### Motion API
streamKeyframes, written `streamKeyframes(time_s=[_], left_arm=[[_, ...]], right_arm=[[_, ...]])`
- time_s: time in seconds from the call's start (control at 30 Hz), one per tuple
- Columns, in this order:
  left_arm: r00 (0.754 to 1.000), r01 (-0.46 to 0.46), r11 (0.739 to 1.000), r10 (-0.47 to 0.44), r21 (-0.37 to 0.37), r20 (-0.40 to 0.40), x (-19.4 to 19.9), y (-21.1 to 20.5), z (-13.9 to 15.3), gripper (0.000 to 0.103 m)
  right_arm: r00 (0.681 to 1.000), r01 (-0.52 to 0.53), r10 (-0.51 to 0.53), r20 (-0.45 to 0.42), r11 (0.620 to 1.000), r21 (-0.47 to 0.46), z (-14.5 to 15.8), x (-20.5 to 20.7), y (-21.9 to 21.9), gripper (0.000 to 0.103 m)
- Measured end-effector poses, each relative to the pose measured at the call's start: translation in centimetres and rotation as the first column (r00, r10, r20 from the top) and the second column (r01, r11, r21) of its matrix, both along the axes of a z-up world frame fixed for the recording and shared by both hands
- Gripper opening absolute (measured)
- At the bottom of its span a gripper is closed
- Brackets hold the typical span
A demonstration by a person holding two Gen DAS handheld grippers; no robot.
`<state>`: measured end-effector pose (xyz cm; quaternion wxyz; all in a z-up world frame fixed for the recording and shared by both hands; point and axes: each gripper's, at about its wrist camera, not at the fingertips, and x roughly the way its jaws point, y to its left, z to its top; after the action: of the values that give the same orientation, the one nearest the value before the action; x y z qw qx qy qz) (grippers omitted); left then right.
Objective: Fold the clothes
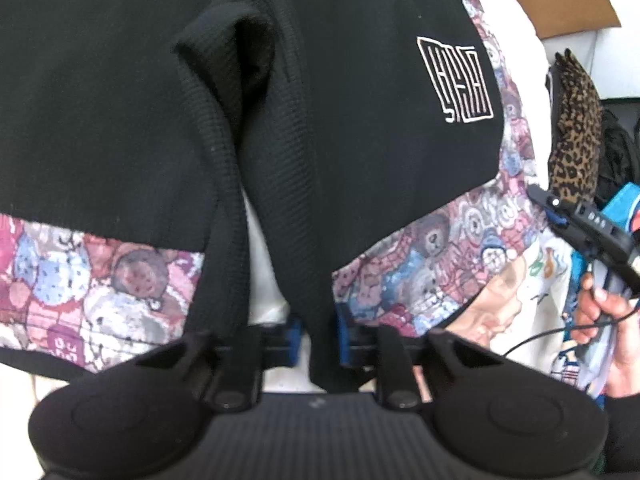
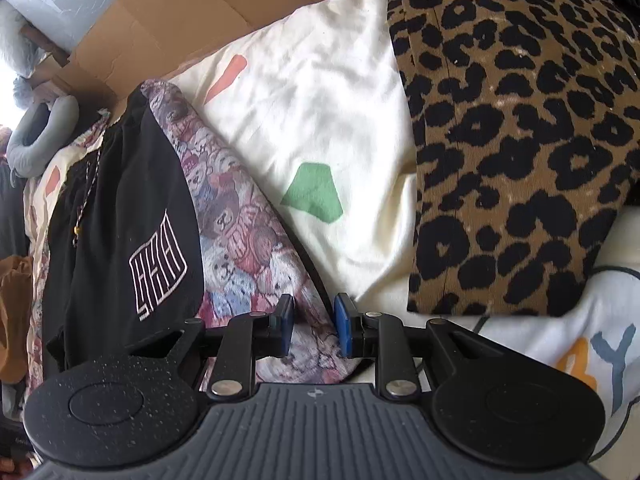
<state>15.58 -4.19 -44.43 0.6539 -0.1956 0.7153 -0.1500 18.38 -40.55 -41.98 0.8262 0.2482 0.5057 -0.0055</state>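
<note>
Nearest in the left wrist view, the left gripper [image 1: 318, 342] has its blue pads [image 1: 296, 336] closed on a black ribbed strip of the shorts [image 1: 120, 80], pinching the cloth between them. The shorts spread away from that grip, filling most of the view: black fabric with a white square logo [image 1: 456, 80] on the right leg and panels of pink, blue and grey bear print [image 1: 432, 264] along the hems. At the right edge a hand [image 1: 608, 320] holds the right gripper [image 1: 548, 204], whose black tip lies at the edge of the bear print.

In the right wrist view the right gripper [image 2: 314, 326] has its fingers slightly spread, with the bear-print edge [image 2: 256, 240] of the shorts [image 2: 120, 208] lying between the blue pads [image 2: 344, 326]; I cannot tell whether they press on it. The shorts lie to the left on a cream sheet [image 2: 320, 120] with green and orange patches. Right of the sheet and farther off rests a leopard-print cushion [image 2: 520, 140]. Beyond, at the far left, stands brown cardboard [image 2: 200, 12].
</note>
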Motion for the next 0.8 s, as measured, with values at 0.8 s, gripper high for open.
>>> streamKeyframes(time_s=[0.8], left_arm=[[1.0, 0.023, 1.0, -0.023, -0.012, 0.015, -2.1, 0.4, 0.6, 0.001]], right_arm=[[0.996, -0.06, 0.059, -0.065, 0.998, -0.015, -0.4, -1.7, -0.2, 0.016]])
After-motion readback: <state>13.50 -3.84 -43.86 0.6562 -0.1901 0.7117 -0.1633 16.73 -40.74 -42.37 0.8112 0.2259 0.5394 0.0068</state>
